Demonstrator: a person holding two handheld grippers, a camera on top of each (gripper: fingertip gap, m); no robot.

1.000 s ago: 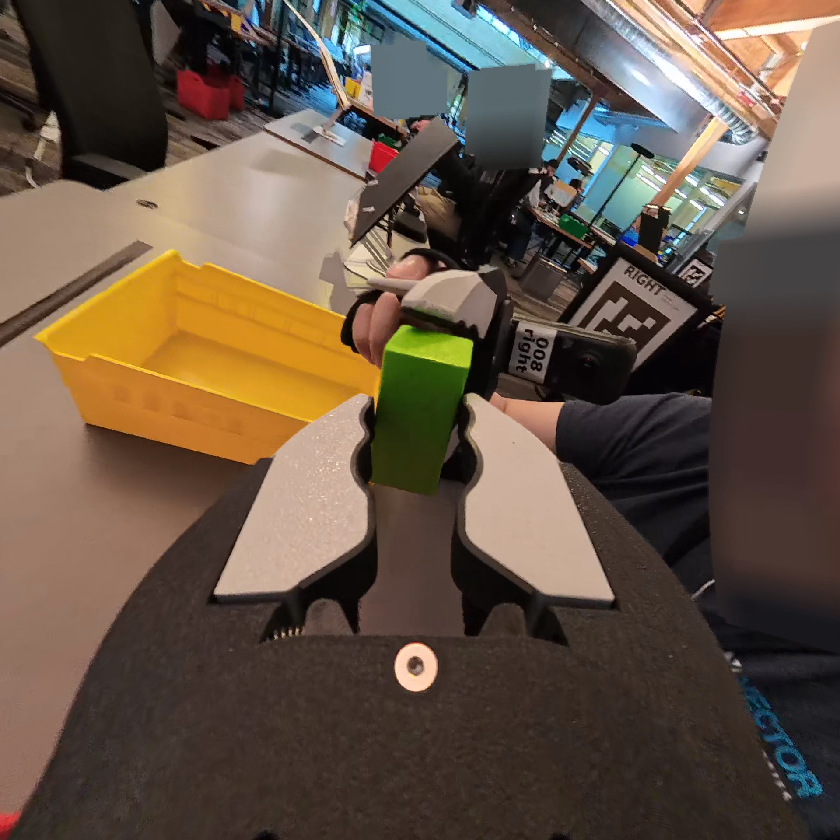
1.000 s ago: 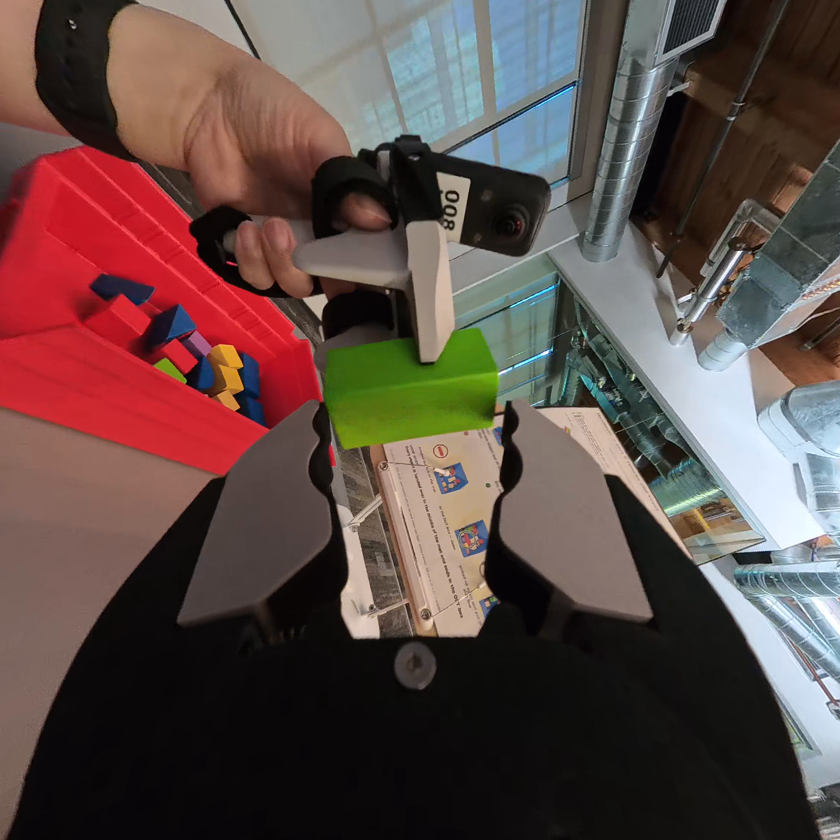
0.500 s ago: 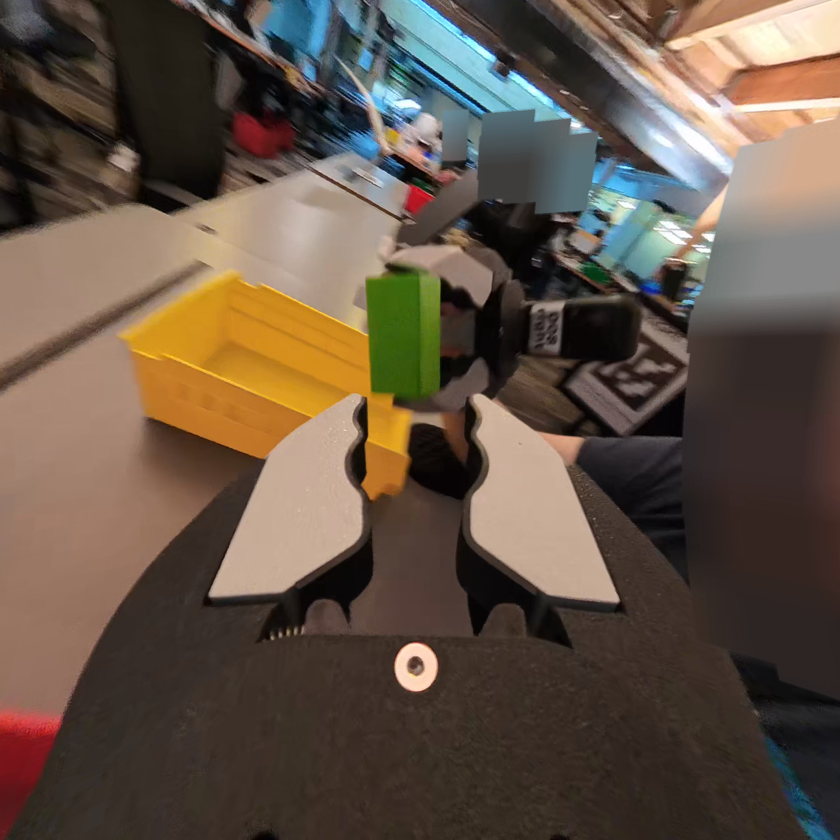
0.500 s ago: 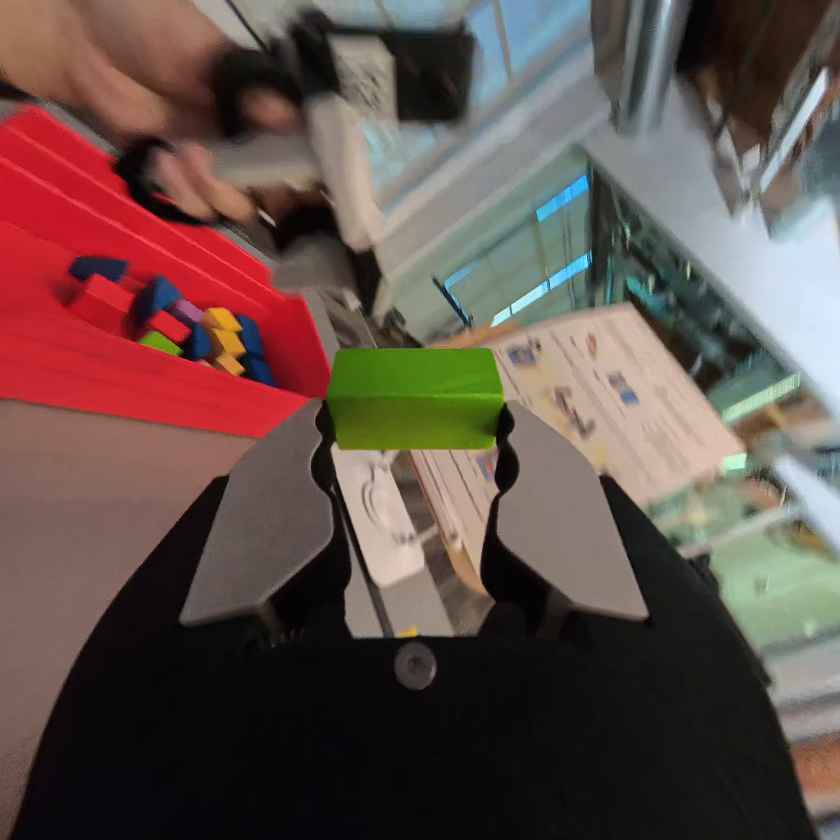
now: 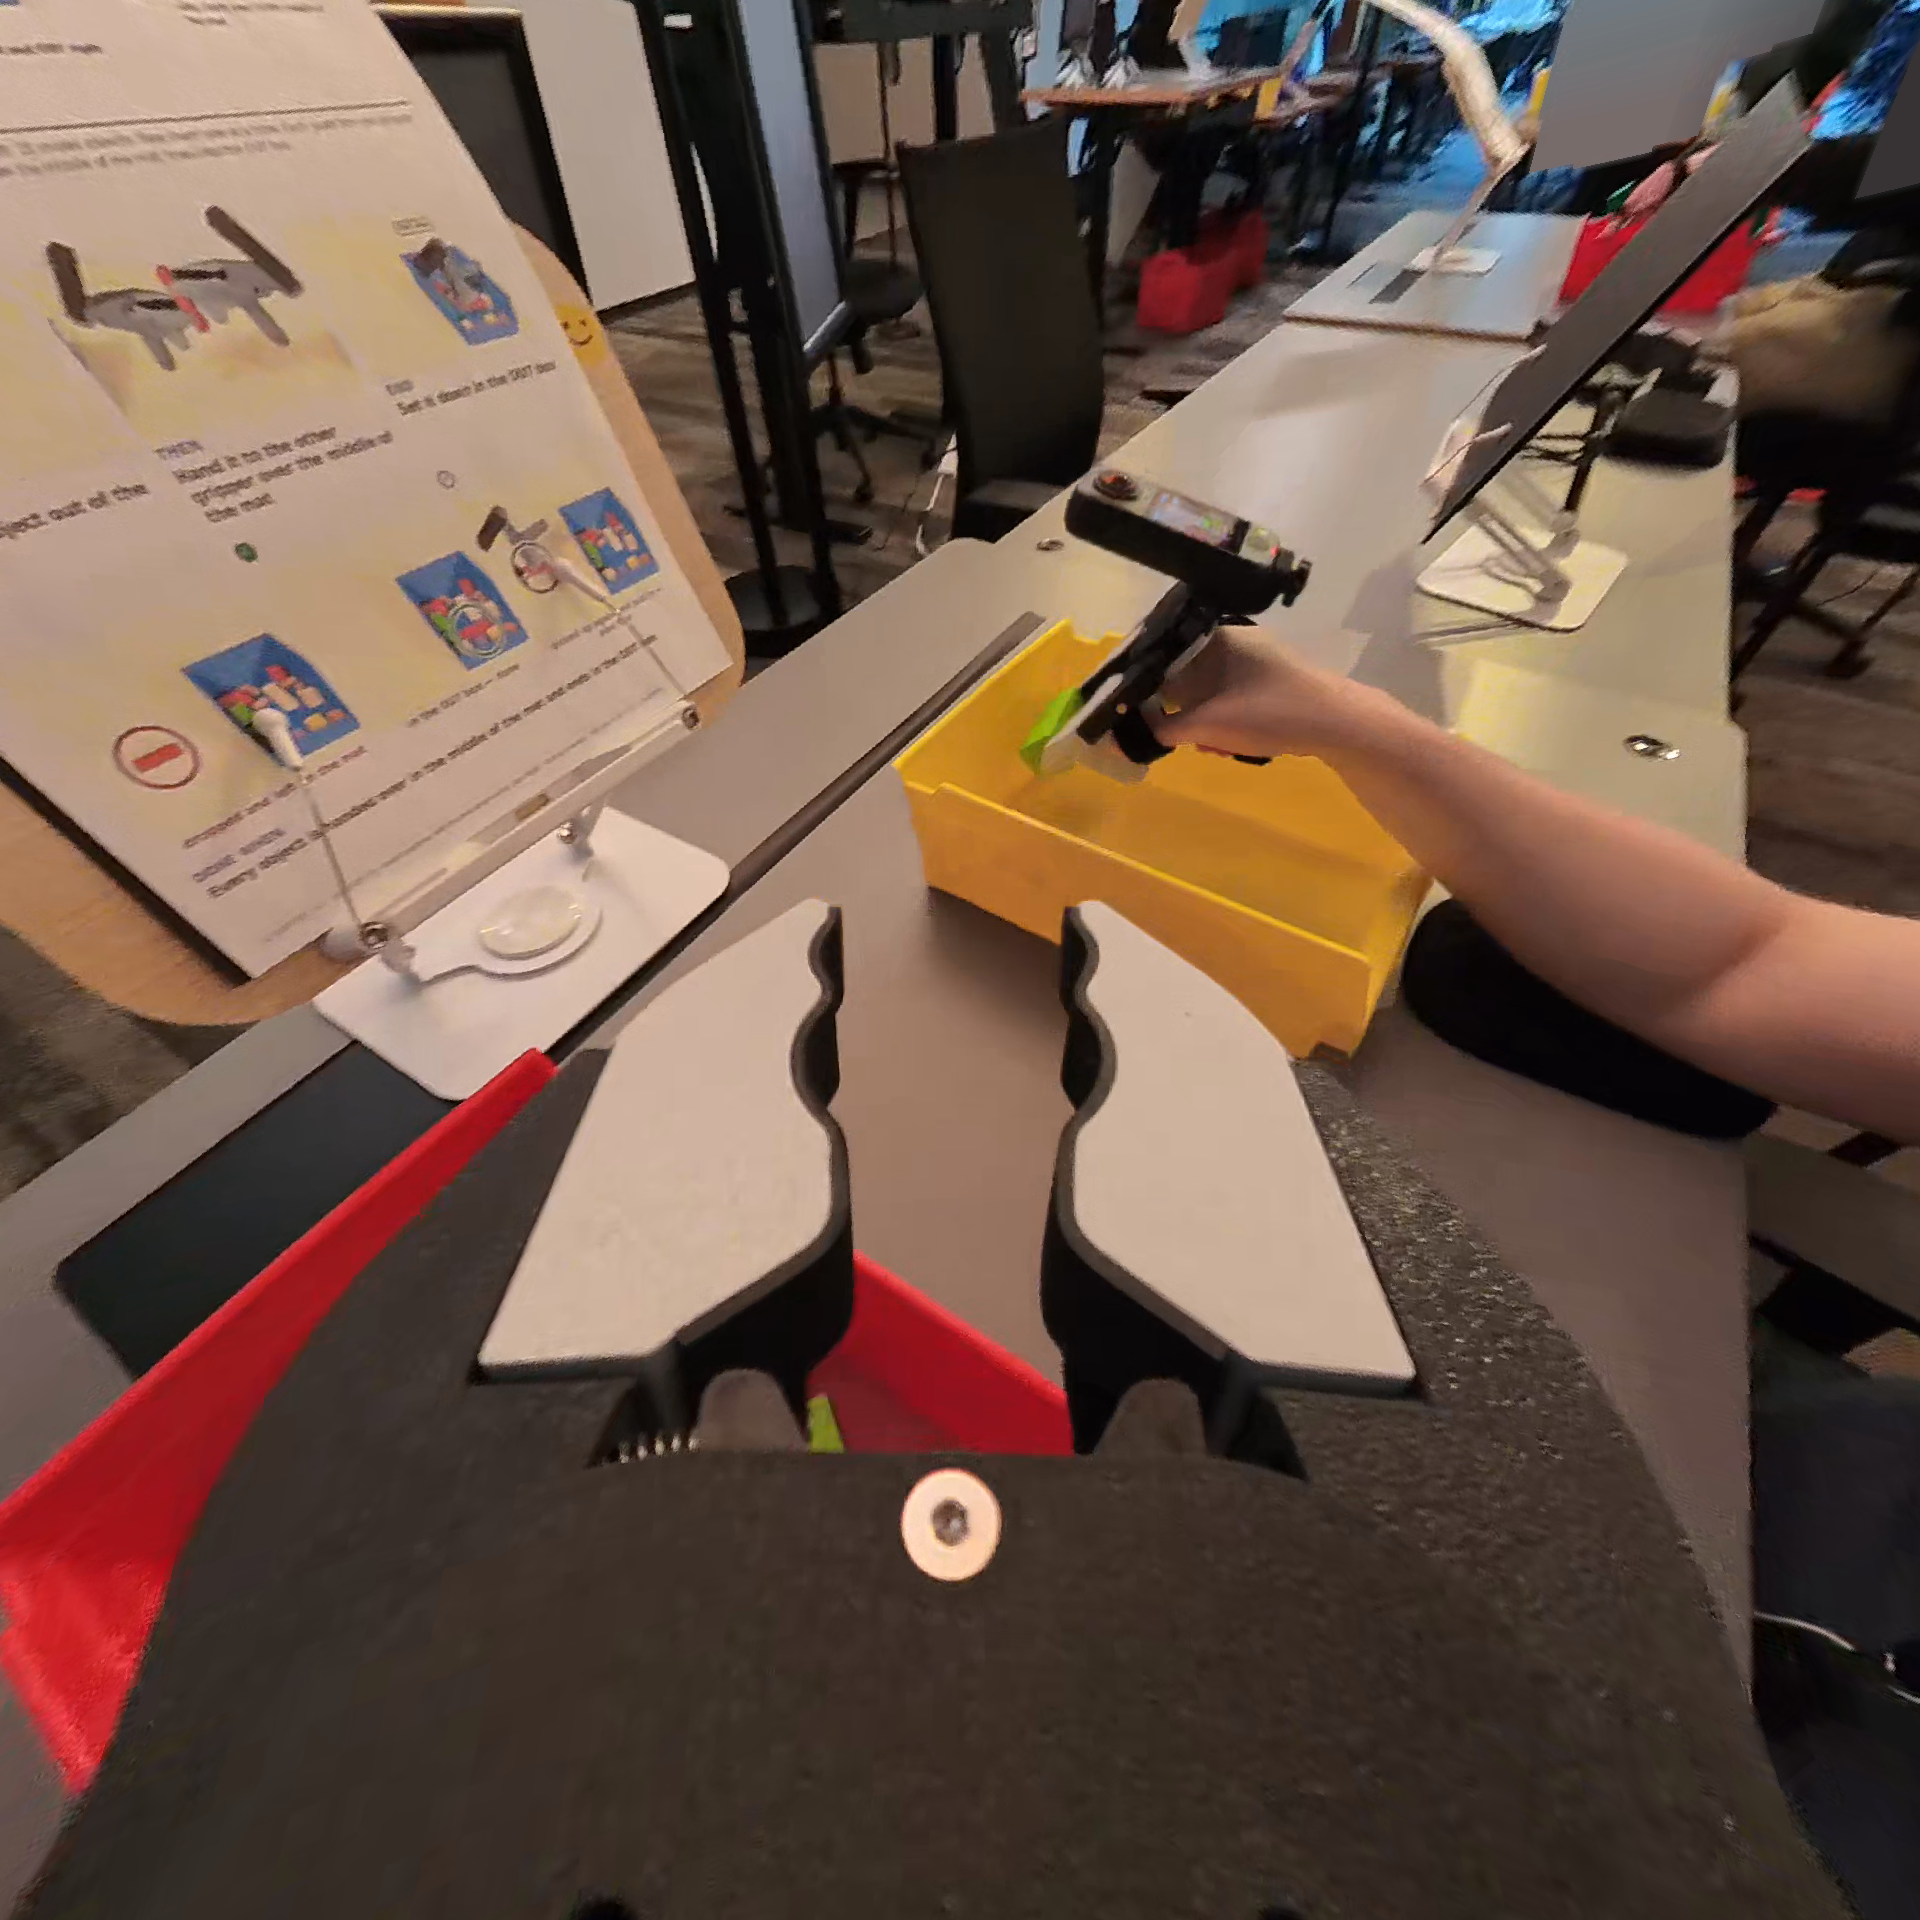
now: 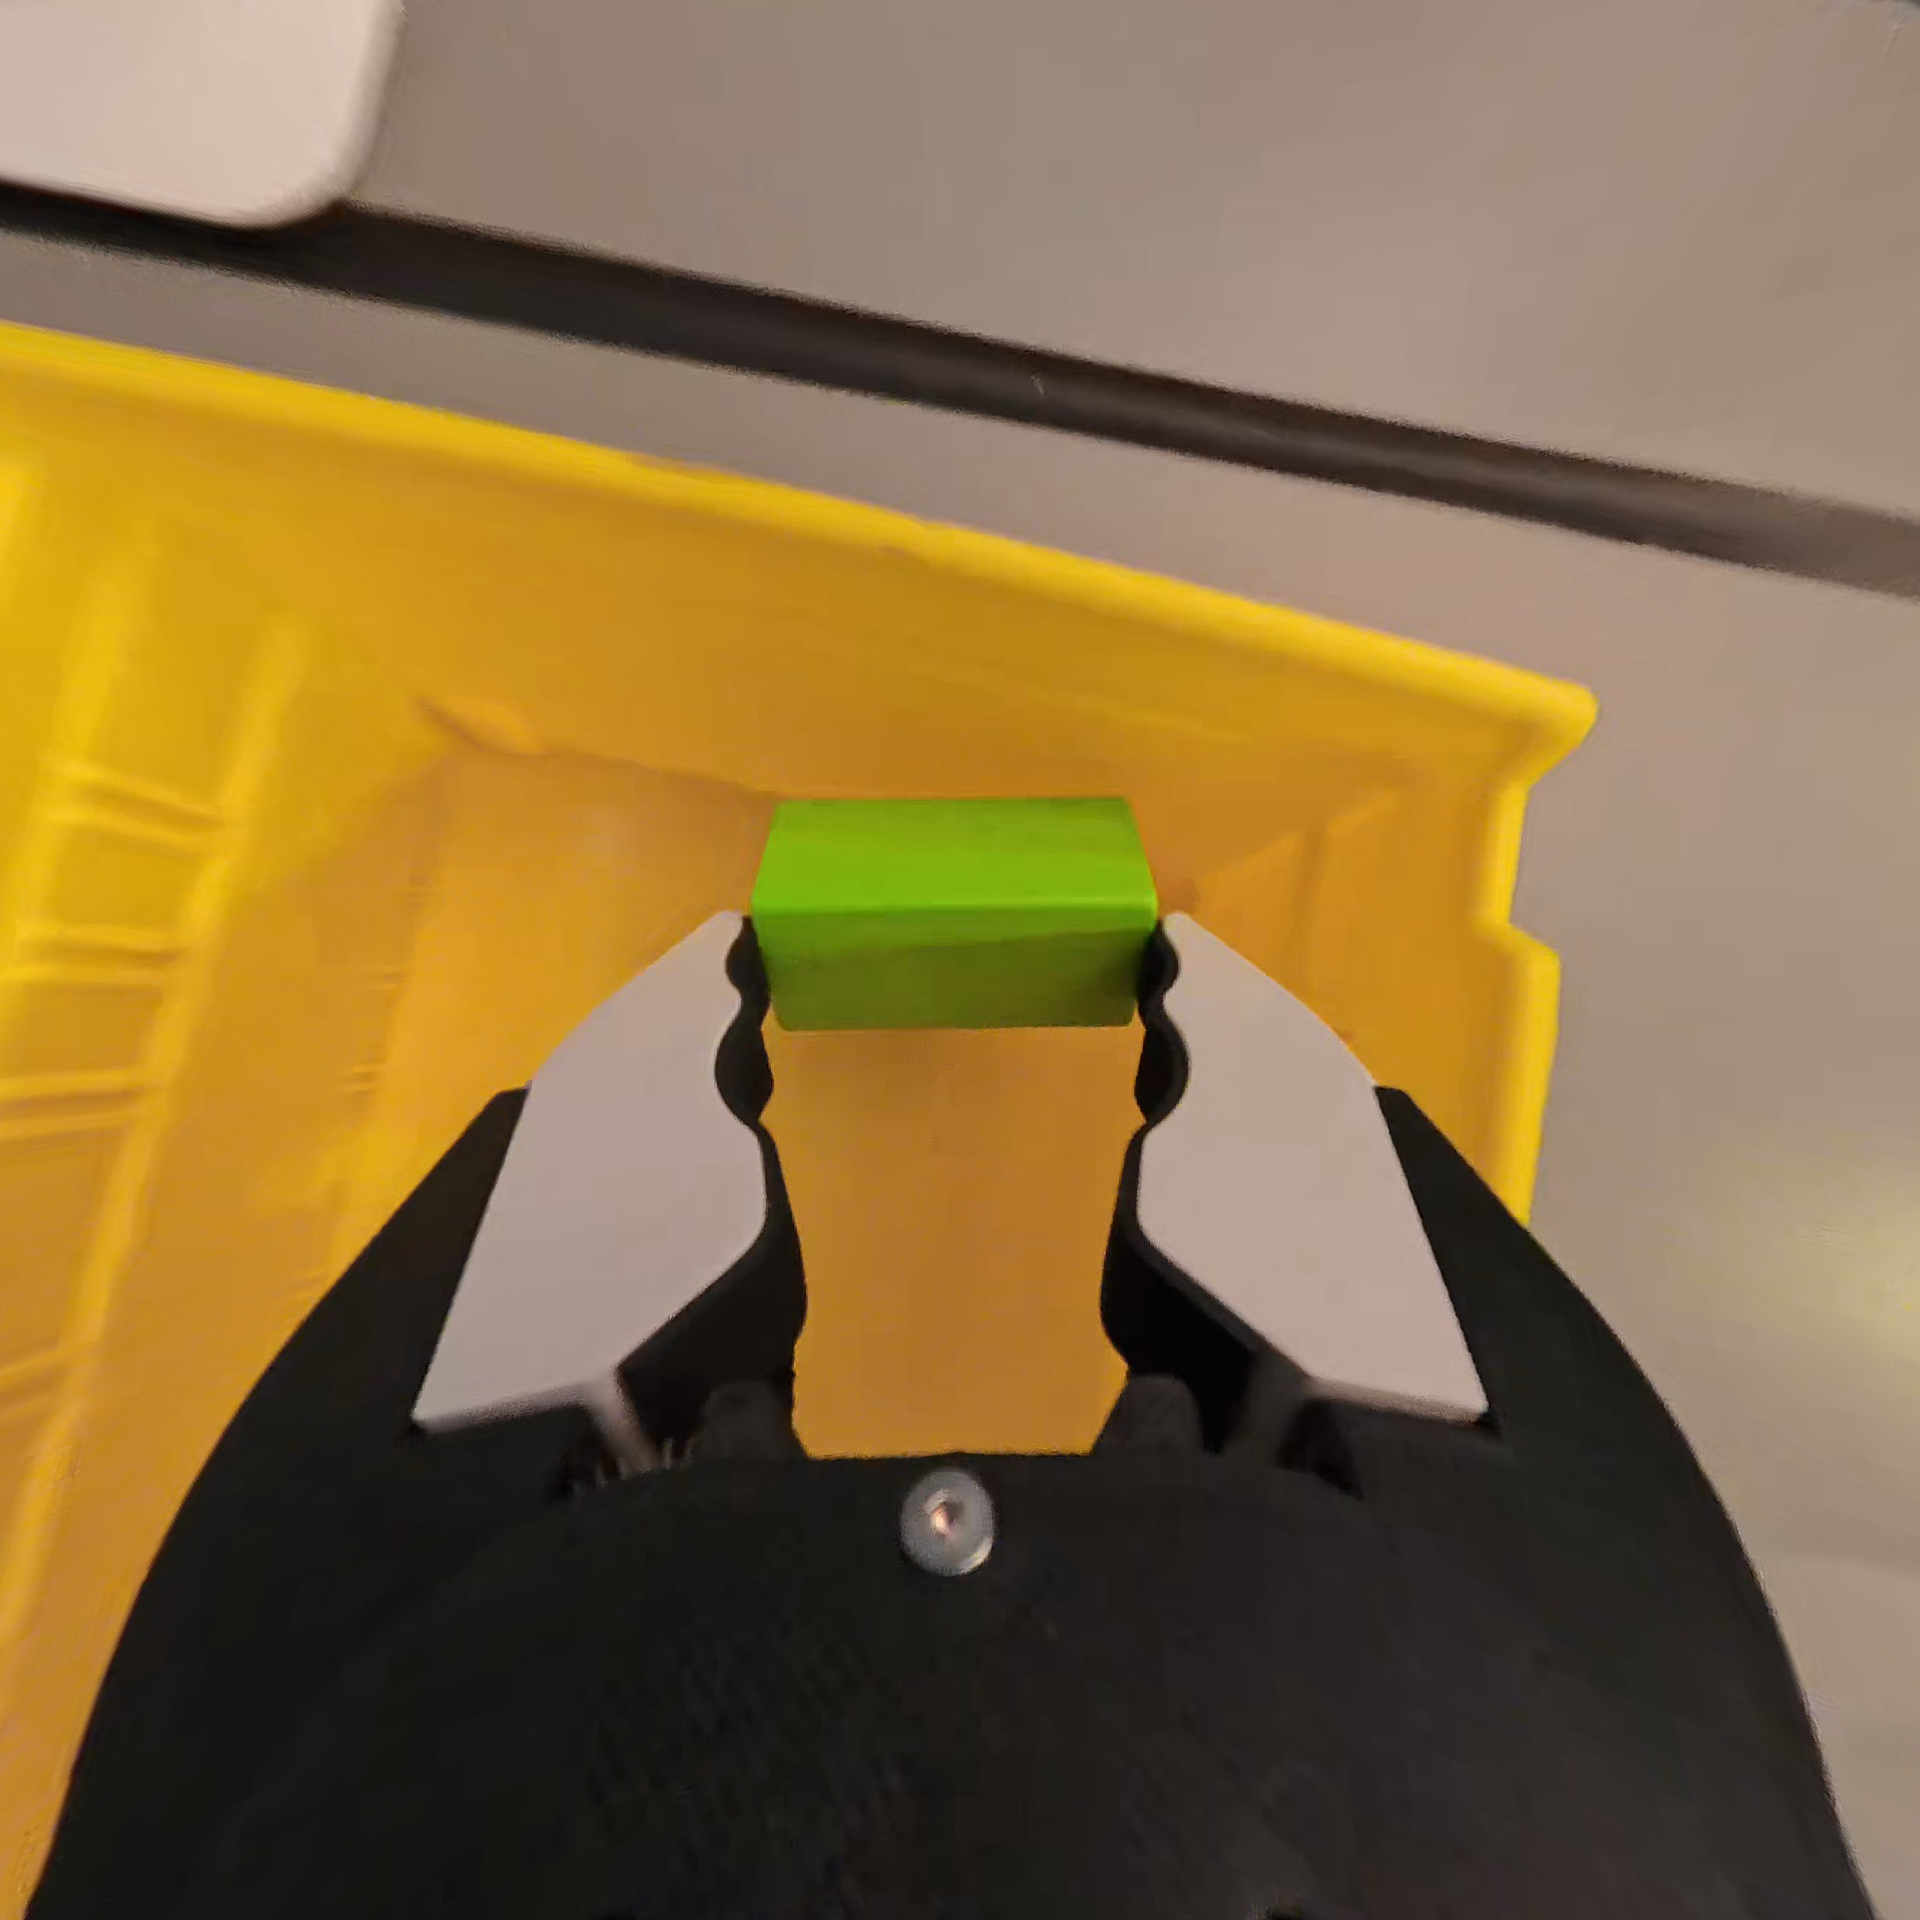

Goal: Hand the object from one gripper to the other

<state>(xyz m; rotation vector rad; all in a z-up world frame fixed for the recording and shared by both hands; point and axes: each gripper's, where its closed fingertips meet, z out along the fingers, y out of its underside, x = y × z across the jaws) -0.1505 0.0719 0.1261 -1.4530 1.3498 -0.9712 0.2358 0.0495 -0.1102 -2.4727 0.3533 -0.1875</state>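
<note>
Right gripper (image 6: 951, 935) pinching the green block (image 6: 951, 904) by its two short ends, between the very tips of the fingers (image 6: 644, 1132), block lying crosswise and level. Held inside the yellow bin (image 6: 312, 582), close to the far wall, near one corner (touching the floor of the bin or not: cannot tell from this view). Same grip seen from the left wrist view, farther off: right gripper (image 5: 1081, 727) pointing down into the yellow bin (image 5: 1132, 883), green block (image 5: 1049, 722) at its tips, small black camera on top, held by a person's hand (image 5: 1236, 701) with bare forearm reaching across the grey table (image 5: 935, 665). Left gripper (image 5: 945, 977) spread apart, nothing between the jaws, hanging above the near edge of the red bin (image 5: 260, 1340), well apart from the yellow one. Small piece of green visible in the red bin behind the fingers, too hidden to identify. White instruction sheet (image 5: 312, 468) on a stand beside the table, to the left of the yellow bin.
</note>
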